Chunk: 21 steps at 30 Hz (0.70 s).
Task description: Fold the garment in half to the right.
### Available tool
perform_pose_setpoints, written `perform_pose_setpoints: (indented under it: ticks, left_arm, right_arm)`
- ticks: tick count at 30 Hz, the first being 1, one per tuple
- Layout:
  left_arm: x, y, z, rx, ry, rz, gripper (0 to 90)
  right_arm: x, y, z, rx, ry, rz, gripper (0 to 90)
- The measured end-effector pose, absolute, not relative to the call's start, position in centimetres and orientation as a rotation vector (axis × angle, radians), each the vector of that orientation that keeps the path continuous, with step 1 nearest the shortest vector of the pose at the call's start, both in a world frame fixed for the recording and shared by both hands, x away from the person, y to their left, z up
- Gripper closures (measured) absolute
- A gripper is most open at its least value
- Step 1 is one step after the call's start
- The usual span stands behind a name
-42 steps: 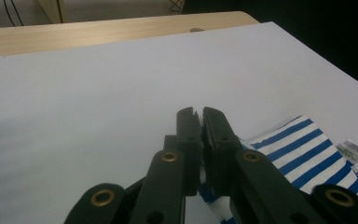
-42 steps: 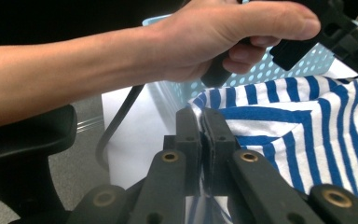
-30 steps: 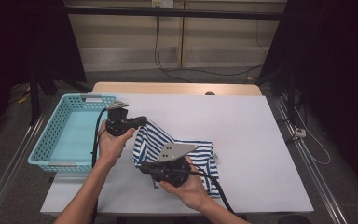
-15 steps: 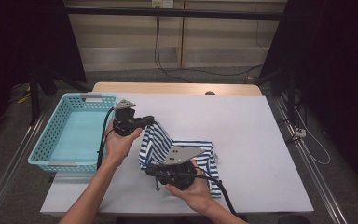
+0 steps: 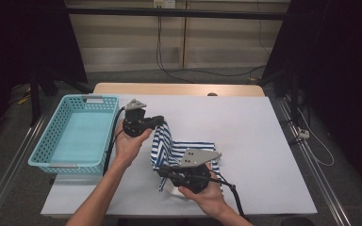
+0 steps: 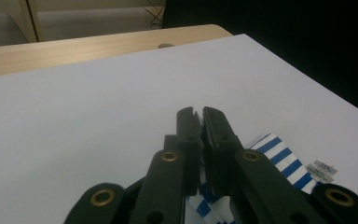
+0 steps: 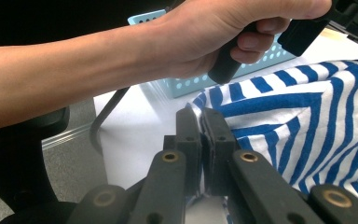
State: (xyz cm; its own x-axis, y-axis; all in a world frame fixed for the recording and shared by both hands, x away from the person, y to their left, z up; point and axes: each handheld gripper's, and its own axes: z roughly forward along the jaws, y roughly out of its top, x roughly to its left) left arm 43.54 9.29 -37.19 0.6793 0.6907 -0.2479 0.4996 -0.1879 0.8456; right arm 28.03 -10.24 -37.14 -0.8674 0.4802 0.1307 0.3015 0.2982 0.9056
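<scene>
High view: left gripper (image 5: 159, 121) sits left of centre, jaws clenched on a raised edge of the striped cloth (image 5: 181, 151); right gripper (image 5: 164, 170) lies lower centre, clamped on the cloth's near edge.
Cloth: blue and white, on the white table (image 5: 245, 127), middle of the frame — lifted at its left end.
Basket (image 5: 59, 157): turquoise, at the left, beside the left hand (image 5: 129, 143).
Left gripper view: jaws pressed together at lower centre, striped cloth (image 6: 279, 156) pinched between them and showing lower right.
Right gripper view: jaws nipping the cloth (image 7: 307, 116) edge — fabric fills the right, left hand (image 7: 223, 32) across the top.
</scene>
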Motion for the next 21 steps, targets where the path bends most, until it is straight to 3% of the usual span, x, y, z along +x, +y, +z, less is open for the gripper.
perform_pose_setpoints:
  ticks: [21]
  left_arm:
    - [43.7,5.9,-38.8,1.883,0.915,0.176,86.1]
  right_arm:
    - [27.3,-13.3,-39.4,0.827,2.395,1.54,87.4]
